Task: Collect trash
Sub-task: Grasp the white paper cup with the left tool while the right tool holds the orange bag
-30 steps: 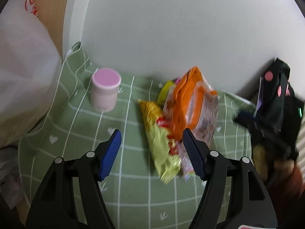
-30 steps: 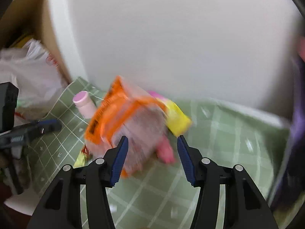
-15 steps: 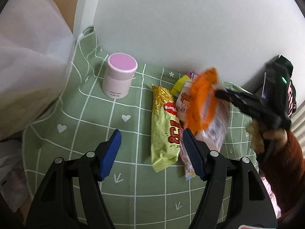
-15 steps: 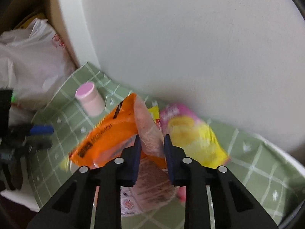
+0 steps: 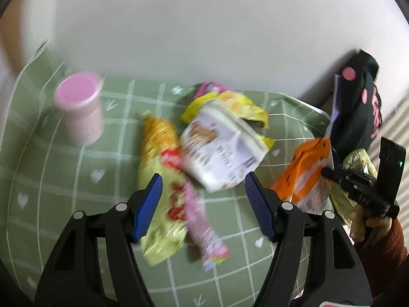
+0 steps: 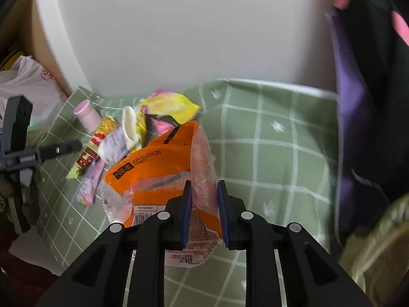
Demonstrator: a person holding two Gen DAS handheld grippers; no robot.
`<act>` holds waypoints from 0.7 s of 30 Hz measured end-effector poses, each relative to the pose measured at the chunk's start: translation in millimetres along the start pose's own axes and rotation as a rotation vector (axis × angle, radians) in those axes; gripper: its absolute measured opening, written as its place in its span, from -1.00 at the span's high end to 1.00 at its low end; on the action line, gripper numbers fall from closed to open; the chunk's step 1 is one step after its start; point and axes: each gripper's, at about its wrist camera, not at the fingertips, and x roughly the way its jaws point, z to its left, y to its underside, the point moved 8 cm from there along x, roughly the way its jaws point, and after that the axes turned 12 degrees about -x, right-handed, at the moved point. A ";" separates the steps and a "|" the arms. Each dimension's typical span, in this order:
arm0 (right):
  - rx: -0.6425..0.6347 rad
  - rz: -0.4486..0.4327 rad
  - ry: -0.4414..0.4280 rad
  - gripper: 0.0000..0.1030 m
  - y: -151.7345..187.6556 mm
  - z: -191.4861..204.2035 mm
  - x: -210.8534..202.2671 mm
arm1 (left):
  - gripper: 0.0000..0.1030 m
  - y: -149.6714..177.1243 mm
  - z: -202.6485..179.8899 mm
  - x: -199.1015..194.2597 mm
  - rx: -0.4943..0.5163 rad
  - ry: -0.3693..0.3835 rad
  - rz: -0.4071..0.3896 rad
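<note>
My right gripper (image 6: pixel 204 192) is shut on an orange and clear wrapper (image 6: pixel 158 168) and holds it above the green checked cloth (image 6: pixel 268 148); the wrapper also shows at the right of the left wrist view (image 5: pixel 306 171). My left gripper (image 5: pixel 203 192) is open and empty above a pile of trash: a yellow-green snack bag (image 5: pixel 158 158), a white wrapper (image 5: pixel 219 148), a yellow bag (image 5: pixel 237 105) and a pink wrapper (image 5: pixel 204 227).
A pink-lidded jar (image 5: pixel 79 107) stands at the left of the cloth. A black bag with pink dots (image 5: pixel 358 102) hangs at the right by the white wall. A white plastic bag (image 6: pixel 28 81) lies at the far left.
My right gripper has carried the orange wrapper off the pile to the right, toward the black bag. The left wrist view has shifted, and the white wrapper now lies uncovered.
</note>
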 end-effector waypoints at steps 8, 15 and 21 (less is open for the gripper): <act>0.061 0.011 0.039 0.61 27.7 6.5 -11.1 | -0.23 -31.3 -16.2 40.4 0.049 -0.002 0.010; 0.142 -0.055 0.039 0.12 44.1 2.5 -31.5 | -0.23 -34.6 -4.9 58.6 0.070 -0.049 0.024; 0.182 -0.032 0.031 0.10 70.4 12.3 -31.3 | -0.23 3.8 -23.5 56.2 0.065 0.035 0.102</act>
